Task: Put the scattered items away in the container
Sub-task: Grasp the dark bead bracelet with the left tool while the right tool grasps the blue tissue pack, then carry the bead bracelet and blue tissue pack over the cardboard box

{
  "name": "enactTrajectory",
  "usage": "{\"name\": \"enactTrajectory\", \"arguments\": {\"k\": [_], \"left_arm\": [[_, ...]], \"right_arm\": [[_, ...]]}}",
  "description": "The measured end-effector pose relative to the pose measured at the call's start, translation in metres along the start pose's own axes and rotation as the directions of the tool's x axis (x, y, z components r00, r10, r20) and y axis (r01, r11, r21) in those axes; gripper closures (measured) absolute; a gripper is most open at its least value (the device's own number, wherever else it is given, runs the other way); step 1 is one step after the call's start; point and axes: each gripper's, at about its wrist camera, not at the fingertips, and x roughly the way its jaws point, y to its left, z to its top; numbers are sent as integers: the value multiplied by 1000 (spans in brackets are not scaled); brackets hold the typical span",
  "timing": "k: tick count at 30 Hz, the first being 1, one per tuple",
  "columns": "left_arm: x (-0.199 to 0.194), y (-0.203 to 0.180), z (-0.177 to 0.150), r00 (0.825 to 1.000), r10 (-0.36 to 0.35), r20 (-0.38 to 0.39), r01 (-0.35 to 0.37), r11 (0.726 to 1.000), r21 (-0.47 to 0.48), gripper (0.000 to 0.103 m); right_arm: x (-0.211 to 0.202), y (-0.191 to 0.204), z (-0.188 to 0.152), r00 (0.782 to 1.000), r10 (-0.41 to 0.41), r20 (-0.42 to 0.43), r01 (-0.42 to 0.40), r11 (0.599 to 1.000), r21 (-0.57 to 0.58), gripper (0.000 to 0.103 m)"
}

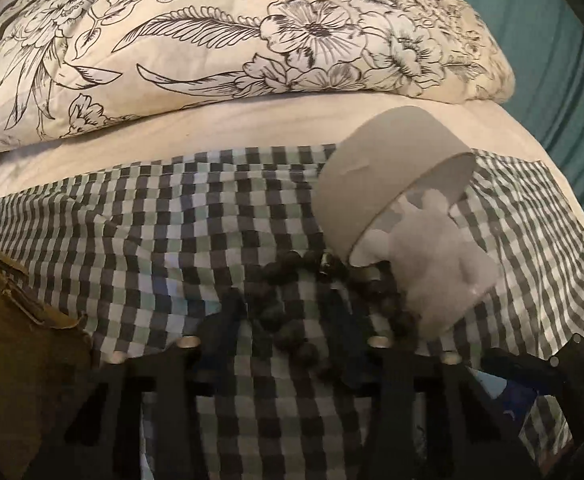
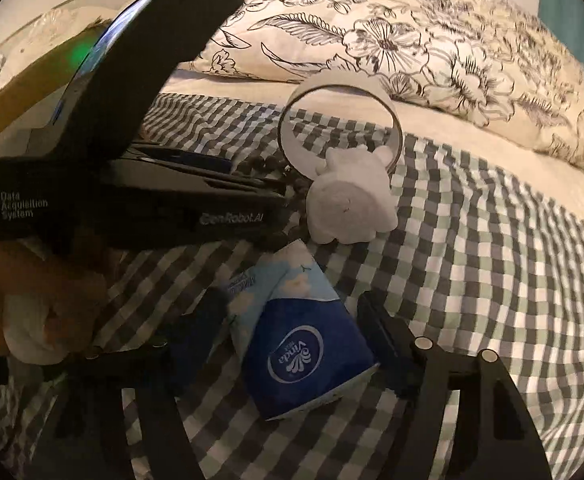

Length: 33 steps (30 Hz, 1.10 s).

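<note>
On the checked cloth (image 2: 472, 240), your container (image 2: 338, 128) lies tipped at twelve o'clock, the white toy (image 2: 350, 204) half out; tidying is barely begun. Your right gripper (image 2: 292, 344) straddles the tissue pack (image 2: 304, 356), jaws wide; your left gripper (image 1: 288, 320) gapes over the dark beads (image 1: 292, 304).

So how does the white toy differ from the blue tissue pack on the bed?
The white toy is a rounded, plain white figure leaning on the tipped white container; the tissue pack is flat-sided, blue with printed clouds and a logo. The toy lies clear of both grippers; the pack sits between the right gripper jaws. Both rest on the checked cloth.
</note>
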Motion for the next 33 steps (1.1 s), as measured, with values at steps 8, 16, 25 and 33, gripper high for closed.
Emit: {"name": "enactTrajectory", "arguments": {"k": [8, 16, 25, 33], "left_arm": [[-23, 5, -5, 1000, -28, 8, 29, 999, -29, 93], [-58, -5, -4, 997, -27, 69, 28, 999, -15, 93], [-113, -6, -7, 989, -16, 147, 18, 1000, -14, 93], [-159, -11, -13, 980, 1, 201, 2, 1000, -14, 93]], "right_arm": [[-13, -6, -3, 1000, 7, -16, -6, 998, 56, 53], [-37, -11, -9, 1000, -13, -13, 14, 996, 90, 69], [-64, -8, -11, 999, -35, 22, 32, 991, 127, 71], [-93, -8, -9, 995, -73, 61, 63, 985, 163, 71]]}}
